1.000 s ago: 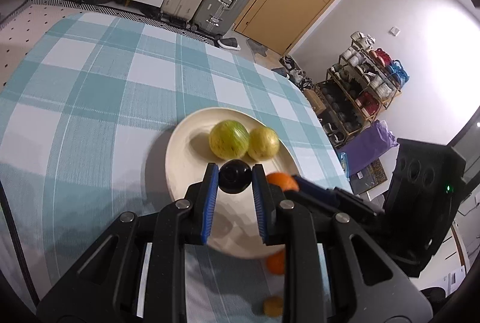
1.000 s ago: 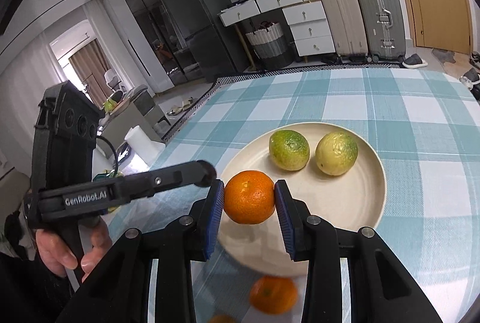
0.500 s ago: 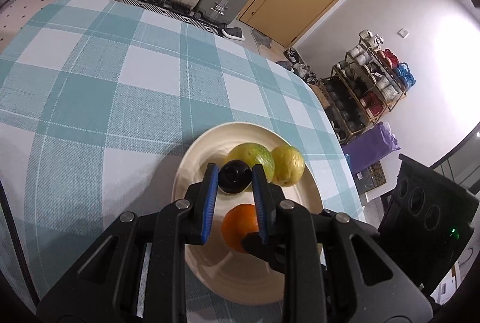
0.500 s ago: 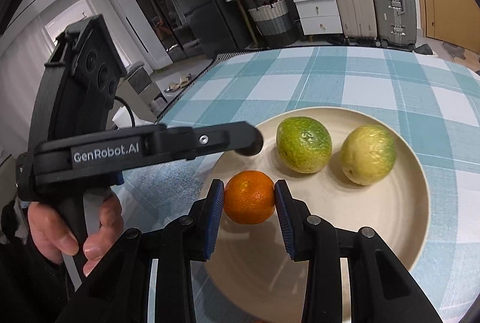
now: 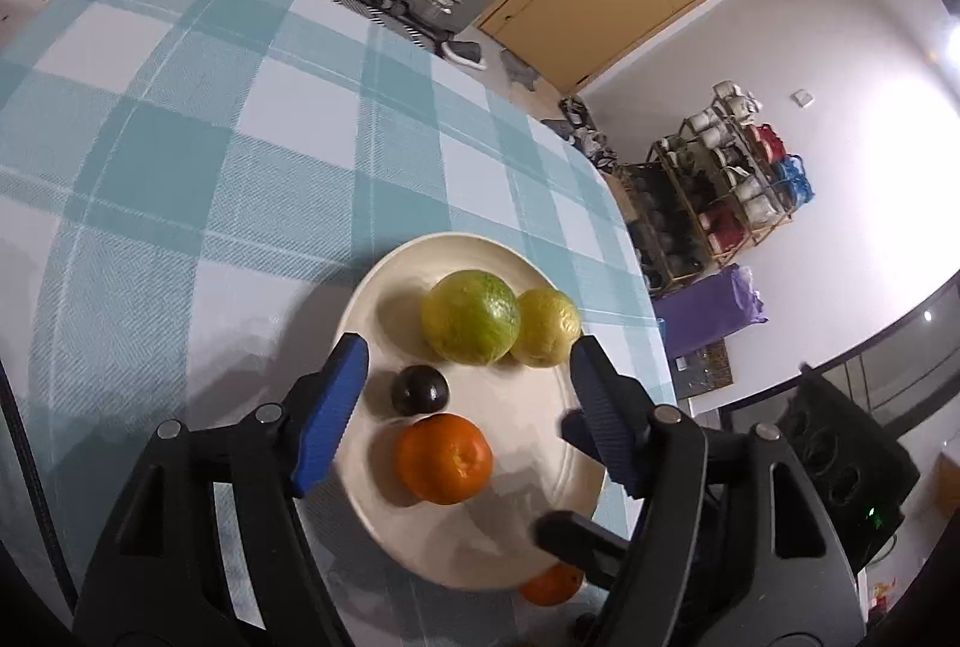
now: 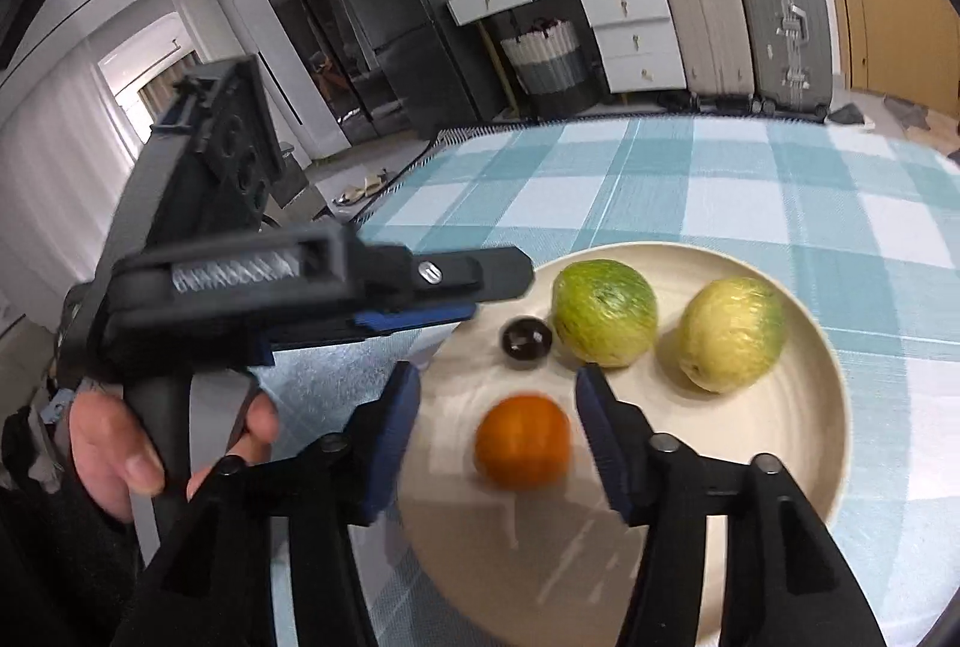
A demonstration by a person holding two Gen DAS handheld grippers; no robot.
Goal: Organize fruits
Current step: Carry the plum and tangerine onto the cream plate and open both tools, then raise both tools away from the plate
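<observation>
A second orange [image 5: 552, 584] peeks from under the plate's [image 5: 384, 287] near rim, half hidden; only the left view shows it. The left gripper [image 5: 465, 389] is opening, pads clear of the dark plum [image 5: 420, 390] lying between them. The right gripper [image 6: 498, 422] is opening too — the blurred orange [image 6: 522, 440] sits loose on the plate between its blue pads. Two green fruits [image 6: 603, 312] lie farther back. Only the right view shows a hand [image 6: 120, 443].
</observation>
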